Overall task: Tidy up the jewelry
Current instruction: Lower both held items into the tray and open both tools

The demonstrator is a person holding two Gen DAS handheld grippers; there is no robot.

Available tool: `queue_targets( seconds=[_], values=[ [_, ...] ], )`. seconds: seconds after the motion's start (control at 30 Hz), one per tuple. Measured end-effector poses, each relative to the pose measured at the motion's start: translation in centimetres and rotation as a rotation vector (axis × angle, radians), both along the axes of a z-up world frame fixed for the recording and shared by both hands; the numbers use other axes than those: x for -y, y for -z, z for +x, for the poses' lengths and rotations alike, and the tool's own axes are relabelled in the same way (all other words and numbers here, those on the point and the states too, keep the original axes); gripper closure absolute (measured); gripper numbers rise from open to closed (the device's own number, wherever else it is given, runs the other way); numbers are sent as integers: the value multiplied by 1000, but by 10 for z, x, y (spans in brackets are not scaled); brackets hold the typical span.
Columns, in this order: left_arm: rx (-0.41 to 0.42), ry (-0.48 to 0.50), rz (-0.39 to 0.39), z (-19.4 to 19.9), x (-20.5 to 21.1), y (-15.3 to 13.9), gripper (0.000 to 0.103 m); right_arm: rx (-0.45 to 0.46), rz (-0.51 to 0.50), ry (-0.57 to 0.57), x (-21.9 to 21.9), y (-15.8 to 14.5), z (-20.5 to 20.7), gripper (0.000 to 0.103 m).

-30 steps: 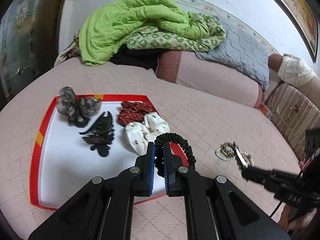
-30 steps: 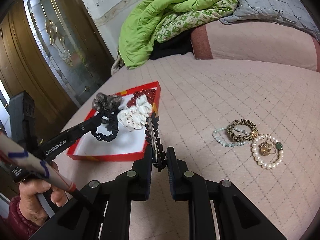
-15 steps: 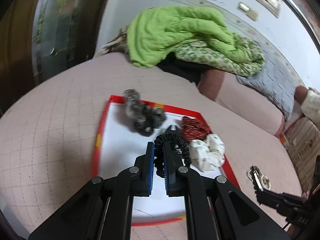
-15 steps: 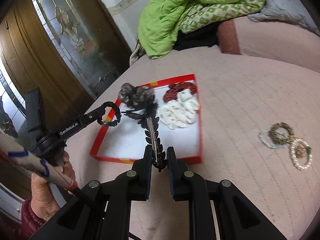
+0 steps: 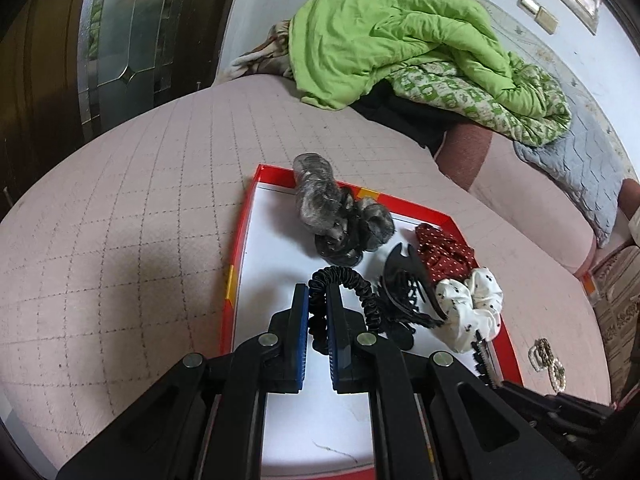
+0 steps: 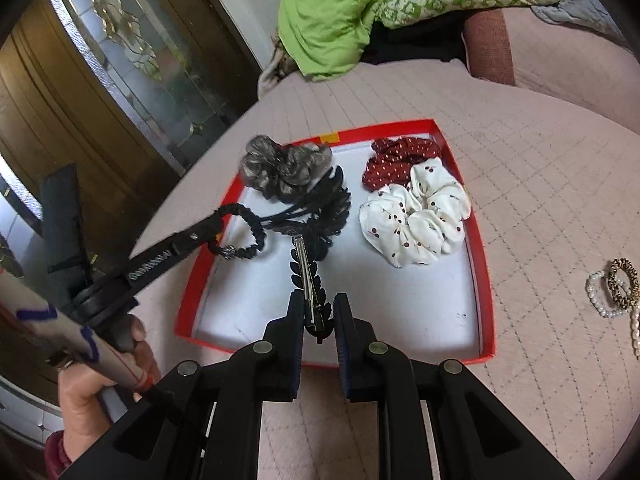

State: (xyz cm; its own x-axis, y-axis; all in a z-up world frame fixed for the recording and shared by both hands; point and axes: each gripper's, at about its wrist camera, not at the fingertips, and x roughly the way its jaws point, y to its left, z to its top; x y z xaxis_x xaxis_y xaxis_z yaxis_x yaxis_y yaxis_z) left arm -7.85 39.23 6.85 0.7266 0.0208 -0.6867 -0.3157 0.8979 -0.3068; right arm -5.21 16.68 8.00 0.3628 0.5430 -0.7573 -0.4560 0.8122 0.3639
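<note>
My left gripper (image 5: 317, 294) is shut on a black hair tie (image 5: 352, 292) and holds it over the left part of the red-rimmed white tray (image 5: 239, 248). In the right wrist view the same hair tie (image 6: 240, 240) hangs from the left gripper's fingertips (image 6: 216, 222). My right gripper (image 6: 319, 304) is shut on a black leaf hair clip (image 6: 307, 280) above the tray's (image 6: 486, 280) near edge. The tray holds a grey scrunchie (image 6: 280, 170), a red dotted scrunchie (image 6: 400, 156), a white scrunchie (image 6: 416, 216) and a black claw clip (image 6: 324, 208).
Bracelets (image 6: 616, 292) lie on the pink quilted bed to the right of the tray. A green blanket (image 5: 400, 52) is piled at the back by a pink bolster (image 5: 520, 200). A wooden glass door (image 6: 100, 92) stands to the left.
Both grippers have moved left and closer over the tray. The hair tie is now low above the tray's left side, and the leaf clip hangs above the tray's near edge.
</note>
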Motion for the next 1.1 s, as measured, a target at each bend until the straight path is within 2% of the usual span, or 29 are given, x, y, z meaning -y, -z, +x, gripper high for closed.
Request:
queue_targets(
  seconds=[0.57, 1.1],
  values=[
    [-65, -21, -14, 19, -4, 15, 95, -23, -83, 54, -15, 27, 28, 87],
    [-81, -24, -4, 22, -3, 17, 95, -47, -85, 72, -21, 38, 39, 87]
  ],
)
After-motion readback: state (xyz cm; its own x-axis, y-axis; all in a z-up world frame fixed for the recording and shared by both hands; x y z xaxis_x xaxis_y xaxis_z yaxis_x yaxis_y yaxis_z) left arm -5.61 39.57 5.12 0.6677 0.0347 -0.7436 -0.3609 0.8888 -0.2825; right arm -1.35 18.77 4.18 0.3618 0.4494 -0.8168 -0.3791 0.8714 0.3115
